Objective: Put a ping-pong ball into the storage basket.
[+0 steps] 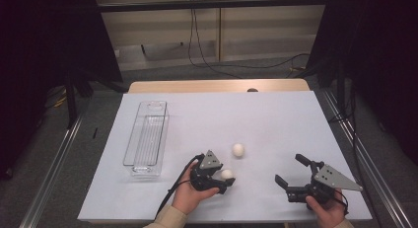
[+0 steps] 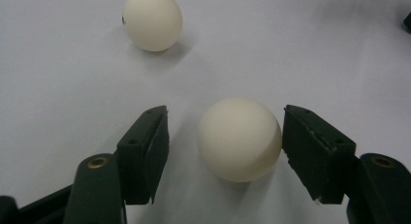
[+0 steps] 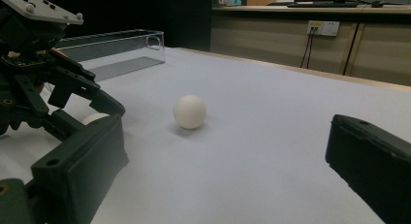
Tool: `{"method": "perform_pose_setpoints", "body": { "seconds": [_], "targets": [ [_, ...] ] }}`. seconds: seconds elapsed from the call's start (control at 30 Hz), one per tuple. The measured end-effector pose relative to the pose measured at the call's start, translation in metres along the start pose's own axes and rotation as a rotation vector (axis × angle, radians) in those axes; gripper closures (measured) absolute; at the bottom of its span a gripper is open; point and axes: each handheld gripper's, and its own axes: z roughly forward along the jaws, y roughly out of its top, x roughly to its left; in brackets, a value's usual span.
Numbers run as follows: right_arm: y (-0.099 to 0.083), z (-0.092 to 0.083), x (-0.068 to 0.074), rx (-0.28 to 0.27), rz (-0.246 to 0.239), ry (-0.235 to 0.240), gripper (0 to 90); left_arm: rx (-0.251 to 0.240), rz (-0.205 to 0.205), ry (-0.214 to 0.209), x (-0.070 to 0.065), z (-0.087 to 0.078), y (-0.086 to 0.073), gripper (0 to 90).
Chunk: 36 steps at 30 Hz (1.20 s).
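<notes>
— What lay on the white tabletop (image 1: 276, 114)?
— A clear bin (image 1: 147, 139) at far left, and a second ball (image 1: 238, 149) just beyond.
— The tools?
— Left tool (image 2: 225, 136) half apart around the near ball (image 2: 240, 139), one pad touching; right tool (image 1: 291, 171) wide apart, holding nothing.

White-covered table (image 1: 276, 114): two white balls (image 1: 238, 149), clear bin (image 1: 147, 139).
</notes>
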Motion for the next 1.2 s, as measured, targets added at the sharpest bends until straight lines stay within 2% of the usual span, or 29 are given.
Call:
{"method": "perform_pose_setpoints", "body": {
  "seconds": [0.9, 1.2],
  "targets": [
    [0.0006, 0.0005, 0.0009, 0.0, -0.005, 0.009, 0.6, -0.009, -0.002, -0.009, -0.0017, -0.0009, 0.0011, 40.9],
    [0.0004, -0.0008, 0.0006, -0.001, -0.003, 0.003, 0.5, 0.009, 0.005, -0.017, -0.002, 0.0019, 0.0018, 42.8]
  ]
}}
